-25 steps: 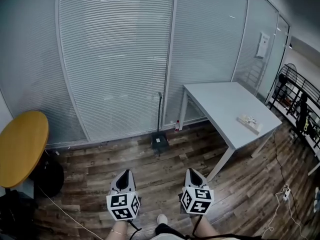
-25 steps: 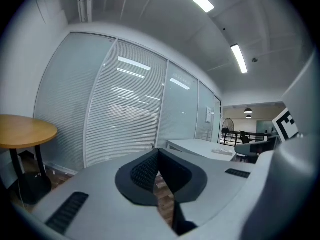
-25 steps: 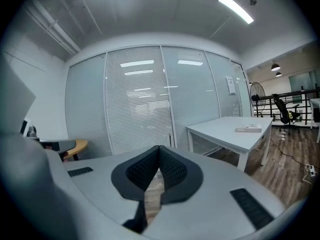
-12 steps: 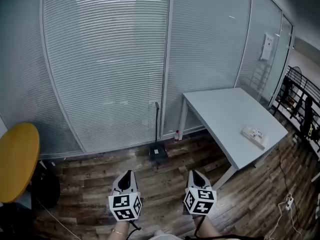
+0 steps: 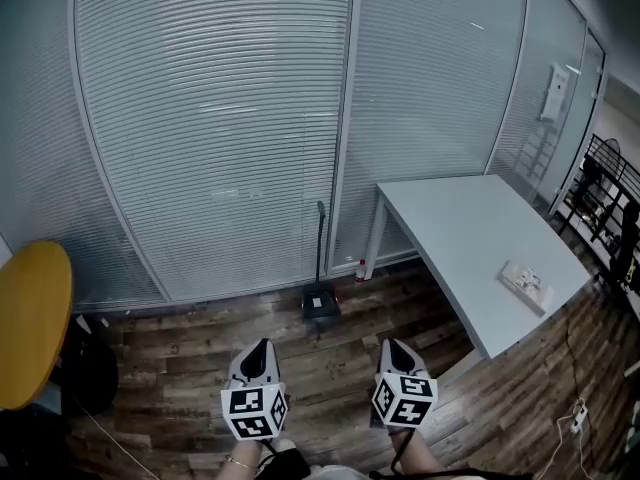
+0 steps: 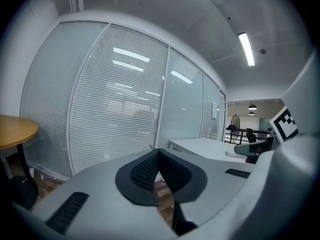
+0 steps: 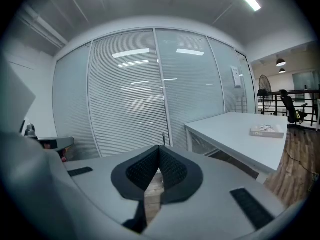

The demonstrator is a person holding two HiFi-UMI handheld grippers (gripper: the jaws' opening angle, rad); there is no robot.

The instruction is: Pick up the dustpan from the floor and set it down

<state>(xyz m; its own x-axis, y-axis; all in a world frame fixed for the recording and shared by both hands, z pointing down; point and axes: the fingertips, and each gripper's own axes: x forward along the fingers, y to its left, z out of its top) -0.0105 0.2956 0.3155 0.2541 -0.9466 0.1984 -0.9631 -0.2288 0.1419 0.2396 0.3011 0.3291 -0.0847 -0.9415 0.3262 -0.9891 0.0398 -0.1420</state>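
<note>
Head view: dustpan (image 5: 320, 303) stands on the wood floor (image 5: 180, 353) against the glass wall with blinds (image 5: 210, 138), long handle upright, well ahead of both tools. Left tool (image 5: 259, 347) and right tool (image 5: 392, 344) are held side by side low in the frame, both pointing towards the dustpan and touching nothing. White table (image 5: 460, 228) is at right with a flat box (image 5: 527, 286) on it. Yellow round table (image 5: 30, 313) is at the left edge.

Versus a second ago, the dustpan sits lower in frame and nearer the tools. The wall fills more of the view, the white table has slid right, and less of the yellow table shows. The tools keep the same side-by-side pose.

Left gripper view: left tool (image 6: 158, 153) has its tips pressed together with nothing between them. Blinds wall is ahead, yellow round table (image 6: 12, 129) at left.

Right gripper view: right tool (image 7: 160, 149) has its pads pressed together and is empty. The dustpan (image 7: 163, 138) handle is just visible above the tips, far off by the wall. White table (image 7: 235, 129) is at right with the flat box (image 7: 269, 130) on it.
</note>
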